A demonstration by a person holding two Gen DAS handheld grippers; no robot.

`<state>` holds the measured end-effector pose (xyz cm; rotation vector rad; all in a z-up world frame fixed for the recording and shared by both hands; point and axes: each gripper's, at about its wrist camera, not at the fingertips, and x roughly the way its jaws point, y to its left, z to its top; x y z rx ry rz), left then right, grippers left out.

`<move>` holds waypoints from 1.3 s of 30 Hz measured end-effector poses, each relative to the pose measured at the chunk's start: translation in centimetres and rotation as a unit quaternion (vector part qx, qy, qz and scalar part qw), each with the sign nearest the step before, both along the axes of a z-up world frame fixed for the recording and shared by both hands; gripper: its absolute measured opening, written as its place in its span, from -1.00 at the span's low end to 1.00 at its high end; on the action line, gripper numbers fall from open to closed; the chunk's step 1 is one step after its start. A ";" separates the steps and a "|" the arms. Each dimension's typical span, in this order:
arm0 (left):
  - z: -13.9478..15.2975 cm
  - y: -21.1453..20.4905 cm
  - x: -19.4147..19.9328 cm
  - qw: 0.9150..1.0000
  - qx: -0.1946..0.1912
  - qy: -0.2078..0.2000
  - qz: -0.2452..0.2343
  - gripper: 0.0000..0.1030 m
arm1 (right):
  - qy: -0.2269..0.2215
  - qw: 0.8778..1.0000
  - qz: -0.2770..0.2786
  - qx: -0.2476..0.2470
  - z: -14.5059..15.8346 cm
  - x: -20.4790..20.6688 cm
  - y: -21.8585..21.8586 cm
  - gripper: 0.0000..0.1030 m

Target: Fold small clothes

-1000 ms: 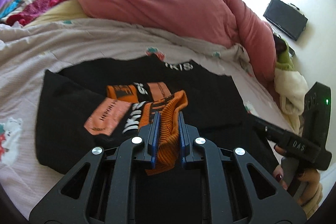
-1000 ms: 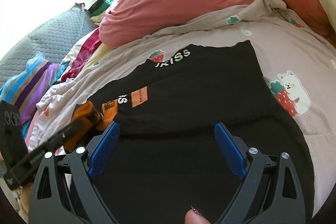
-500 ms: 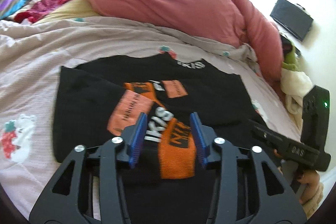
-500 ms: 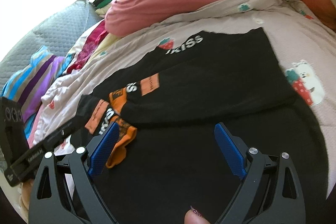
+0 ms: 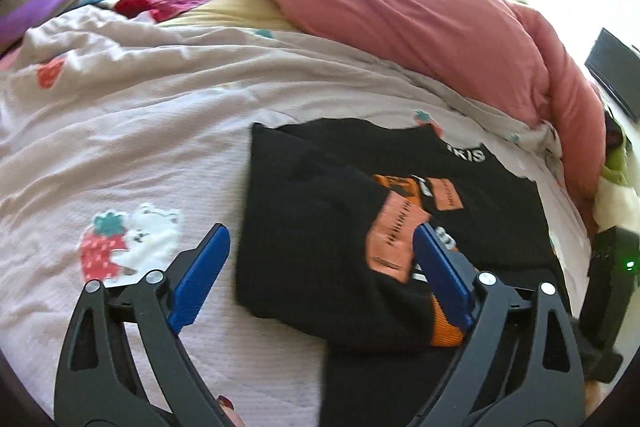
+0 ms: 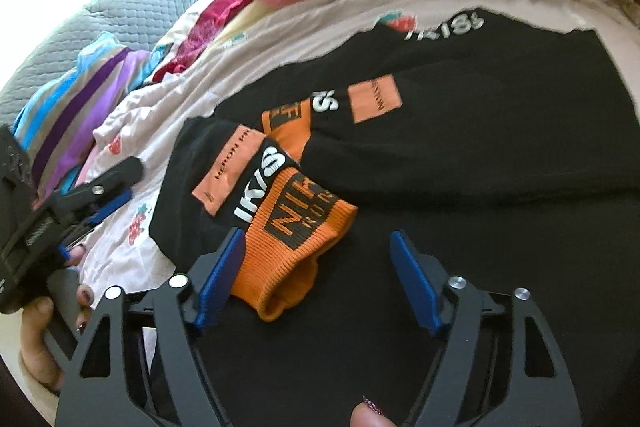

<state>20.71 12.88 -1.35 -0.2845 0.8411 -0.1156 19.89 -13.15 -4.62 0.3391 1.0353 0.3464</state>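
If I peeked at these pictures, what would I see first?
First, the black top spread on the bed, with its bright orange cuff lying on top near the right hand-held gripper. Behind it, a big pink duvet is heaped at the far side of the bed. A strawberry bear print on the sheet sits left of the top.

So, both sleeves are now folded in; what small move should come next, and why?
Probably bring the right gripper to the garment's near edge. The black sweatshirt lies flat with the orange cuff resting on it, nothing is held, and the left gripper, its jaws just opened, is wide apart.
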 end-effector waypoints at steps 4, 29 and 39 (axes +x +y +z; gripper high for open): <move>0.1 1.2 -0.1 1.000 -0.014 -0.001 0.017 0.72 | 0.009 1.000 0.002 0.019 -0.6 0.7 0.7 0.01; 0.9 3.4 -0.8 0.998 -0.027 -0.013 0.063 0.78 | -0.176 0.976 0.108 -0.064 12.1 3.1 3.5 -0.87; 1.7 2.2 0.2 0.998 -0.017 -0.031 0.053 0.78 | -0.203 0.972 0.031 -0.111 14.7 6.0 -4.2 -0.87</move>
